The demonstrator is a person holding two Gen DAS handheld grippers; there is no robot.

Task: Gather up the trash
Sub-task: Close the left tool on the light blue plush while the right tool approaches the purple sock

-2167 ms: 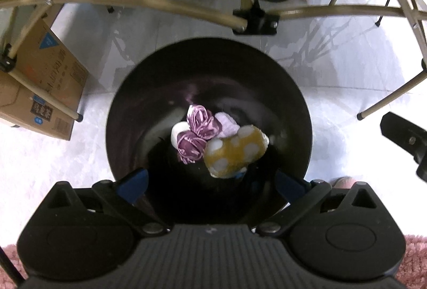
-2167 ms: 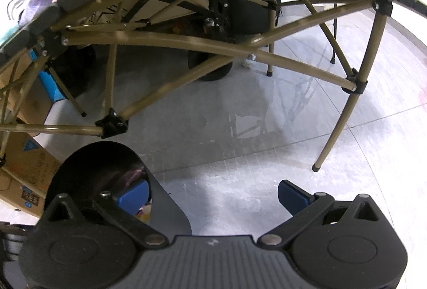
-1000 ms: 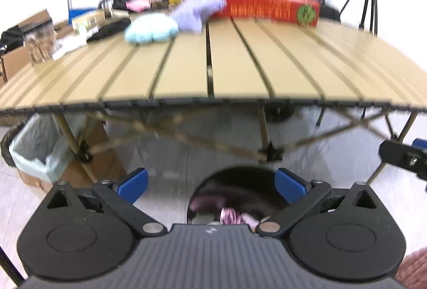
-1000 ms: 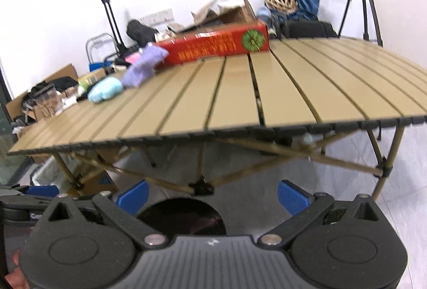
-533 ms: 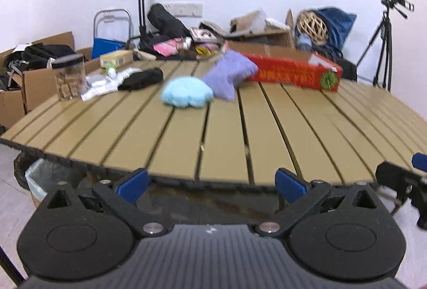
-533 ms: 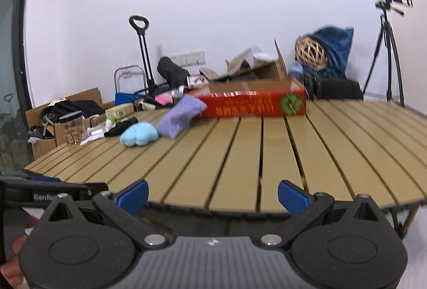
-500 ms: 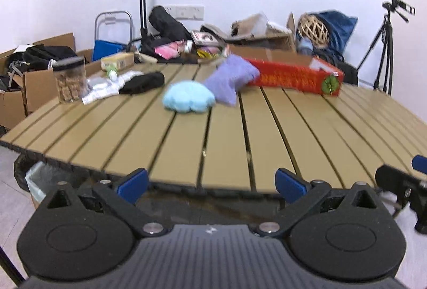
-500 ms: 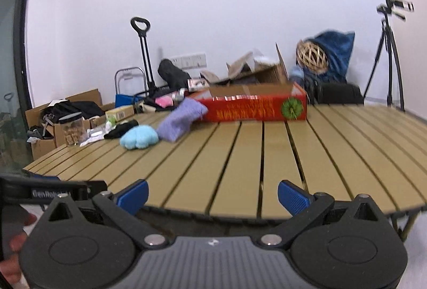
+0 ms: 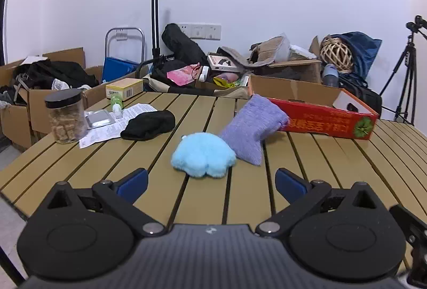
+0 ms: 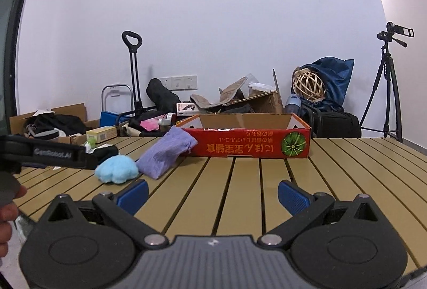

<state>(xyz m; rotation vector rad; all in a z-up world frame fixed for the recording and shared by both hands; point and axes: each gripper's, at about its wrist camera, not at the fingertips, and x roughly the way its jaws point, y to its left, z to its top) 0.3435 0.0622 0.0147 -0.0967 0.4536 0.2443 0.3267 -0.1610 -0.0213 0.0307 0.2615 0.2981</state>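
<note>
Blue fluffy toy (image 9: 203, 158) lies just ahead of the empty, spread-fingered left gripper (image 9: 211, 182); right gripper (image 10: 213, 191) likewise

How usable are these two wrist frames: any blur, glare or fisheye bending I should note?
Left wrist view: sharp, with even indoor light; the slatted table bows at the edges and the blue plush is crisp. Right wrist view: equally sharp; the tripod leans inward from distortion, dark vignette fills the corners, and no glare shows on the red box.

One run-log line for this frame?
phase: approach | left gripper: open, empty, facing blue plush | right gripper: open, empty, over table
</note>
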